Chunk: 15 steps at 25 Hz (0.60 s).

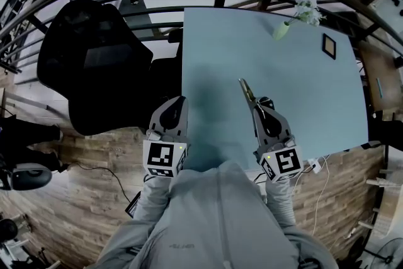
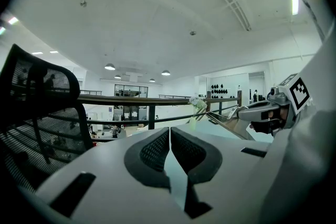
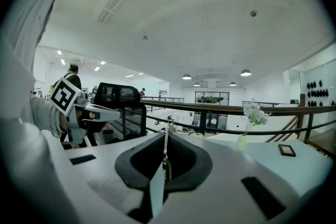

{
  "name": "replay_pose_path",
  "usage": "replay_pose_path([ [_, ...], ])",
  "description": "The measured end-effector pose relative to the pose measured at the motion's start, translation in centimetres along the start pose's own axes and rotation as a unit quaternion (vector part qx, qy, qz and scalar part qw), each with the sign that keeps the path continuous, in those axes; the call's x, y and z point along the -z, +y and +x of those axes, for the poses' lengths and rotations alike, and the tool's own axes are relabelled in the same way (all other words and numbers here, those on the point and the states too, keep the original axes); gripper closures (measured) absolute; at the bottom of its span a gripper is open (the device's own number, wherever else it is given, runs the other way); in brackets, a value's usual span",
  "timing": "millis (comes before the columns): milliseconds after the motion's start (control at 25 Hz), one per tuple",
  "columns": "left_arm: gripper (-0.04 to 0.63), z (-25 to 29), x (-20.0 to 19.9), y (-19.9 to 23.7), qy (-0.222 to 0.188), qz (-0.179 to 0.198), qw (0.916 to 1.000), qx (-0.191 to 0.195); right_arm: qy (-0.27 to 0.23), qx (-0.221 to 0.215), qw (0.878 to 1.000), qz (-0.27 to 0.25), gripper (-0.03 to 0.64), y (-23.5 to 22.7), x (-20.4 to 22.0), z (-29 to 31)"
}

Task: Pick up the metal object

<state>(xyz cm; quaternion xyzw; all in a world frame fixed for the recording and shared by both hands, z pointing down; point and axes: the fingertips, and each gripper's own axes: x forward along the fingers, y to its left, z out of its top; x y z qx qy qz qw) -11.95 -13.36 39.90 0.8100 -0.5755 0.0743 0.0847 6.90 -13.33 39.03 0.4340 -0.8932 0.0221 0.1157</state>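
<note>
Head view: thin flat blade-like metal object (image 1: 246, 89) clamped in right gripper (image 1: 258, 107), held over pale blue tabletop (image 1: 315, 85). Left gripper (image 1: 178, 104) idle at tabletop's near edge.
Left gripper view: jaws together, nothing between; only this view shows object's broad shiny face.
Right gripper view: object edge-on, pads pinching it.
Judgement: light, stiff, slick; grip flat faces near base.
</note>
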Motion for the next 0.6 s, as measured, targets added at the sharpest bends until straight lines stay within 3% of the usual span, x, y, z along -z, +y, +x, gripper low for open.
replay_pose_path([
  [600, 0.565, 0.28, 0.33, -0.02, 0.001, -0.003, 1.0000, 0.002, -0.001, 0.006, 1.000, 0.008, 0.591, -0.14, 0.29, -0.06],
])
